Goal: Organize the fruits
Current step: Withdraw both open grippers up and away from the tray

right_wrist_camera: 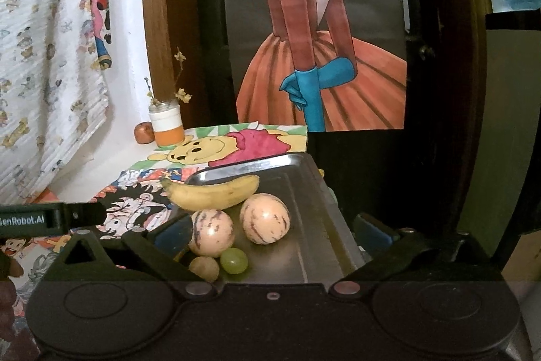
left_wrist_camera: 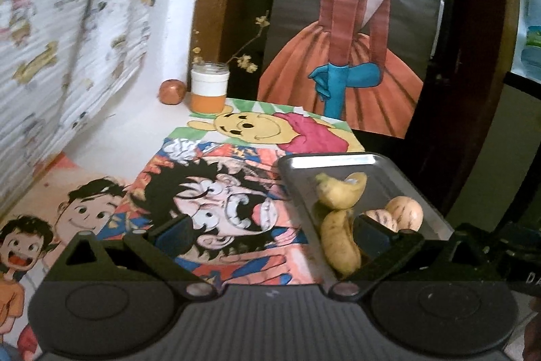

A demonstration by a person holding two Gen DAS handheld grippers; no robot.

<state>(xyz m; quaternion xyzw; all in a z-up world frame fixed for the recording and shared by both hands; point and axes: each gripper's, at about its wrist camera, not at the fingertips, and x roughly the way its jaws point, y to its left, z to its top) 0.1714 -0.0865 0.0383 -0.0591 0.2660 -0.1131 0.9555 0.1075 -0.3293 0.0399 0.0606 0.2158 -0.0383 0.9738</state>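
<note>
A metal tray (right_wrist_camera: 304,198) sits on a table covered in cartoon drawings. In it lie a yellow banana (right_wrist_camera: 213,193), two striped pale melons (right_wrist_camera: 265,219) (right_wrist_camera: 211,232), a green grape (right_wrist_camera: 234,260) and a small tan fruit (right_wrist_camera: 204,268). My right gripper (right_wrist_camera: 270,235) is open, its fingers straddling the fruits above the tray. My left gripper (left_wrist_camera: 270,232) is open and empty over the drawings, its right finger at the tray's left side (left_wrist_camera: 294,168) beside the banana (left_wrist_camera: 339,246). A melon (left_wrist_camera: 405,213) shows behind.
A small reddish apple (left_wrist_camera: 172,92) and a white-and-orange jar (left_wrist_camera: 209,88) with dried twigs stand at the table's back by the wall. A painting of a woman in an orange dress (left_wrist_camera: 341,63) leans behind. A patterned curtain (left_wrist_camera: 61,39) hangs on the left.
</note>
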